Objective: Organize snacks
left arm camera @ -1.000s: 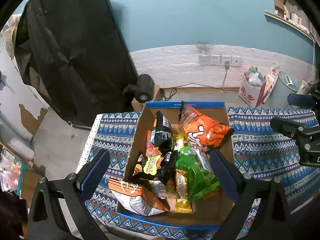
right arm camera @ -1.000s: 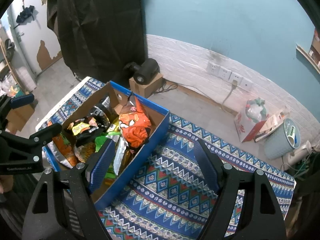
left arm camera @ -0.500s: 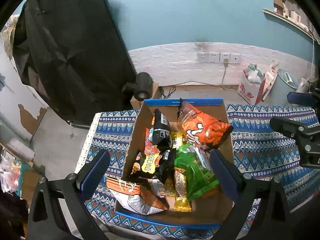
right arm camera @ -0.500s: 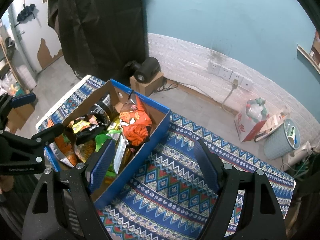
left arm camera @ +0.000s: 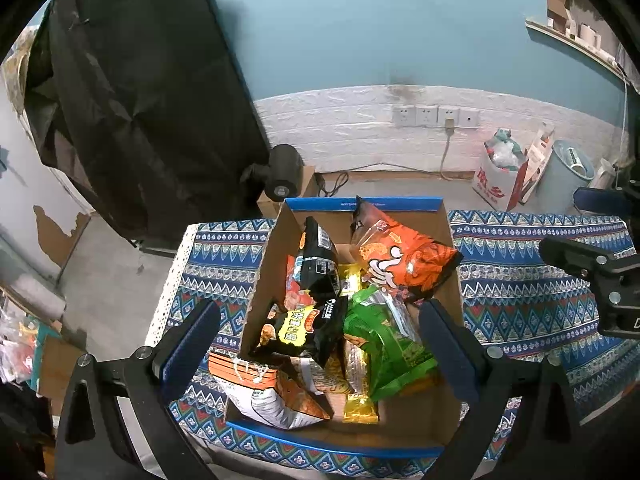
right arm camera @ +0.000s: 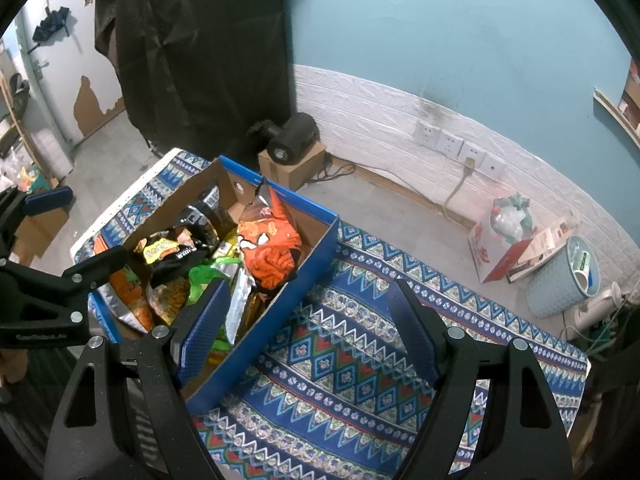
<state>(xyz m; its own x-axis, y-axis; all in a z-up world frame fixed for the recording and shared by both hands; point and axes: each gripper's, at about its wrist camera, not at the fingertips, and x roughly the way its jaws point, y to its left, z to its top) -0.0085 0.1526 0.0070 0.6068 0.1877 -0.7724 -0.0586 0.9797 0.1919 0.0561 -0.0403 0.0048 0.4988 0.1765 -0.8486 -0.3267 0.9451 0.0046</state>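
A blue-rimmed cardboard box (left arm camera: 362,203) (right arm camera: 316,256) sits on a patterned blue cloth (right arm camera: 352,356) and holds several snack bags. Among them are an orange bag (left arm camera: 400,258) (right arm camera: 272,256), a green bag (left arm camera: 384,340), a black-and-yellow bag (left arm camera: 308,326) and a black bag (left arm camera: 318,260) leaning upright. An orange-and-white bag (left arm camera: 272,396) lies over the box's near left corner. My left gripper (left arm camera: 320,352) hangs open above the box, nothing between its fingers. My right gripper (right arm camera: 308,328) is open over the box's right wall and the cloth, holding nothing.
The cloth-covered table (left arm camera: 540,304) extends right of the box. Behind it on the floor are a small brown carton with a black device (left arm camera: 284,172), a red-and-white paper bag (left arm camera: 500,176) and a pale blue bin (right arm camera: 564,280). A black curtain (left arm camera: 132,100) hangs at left.
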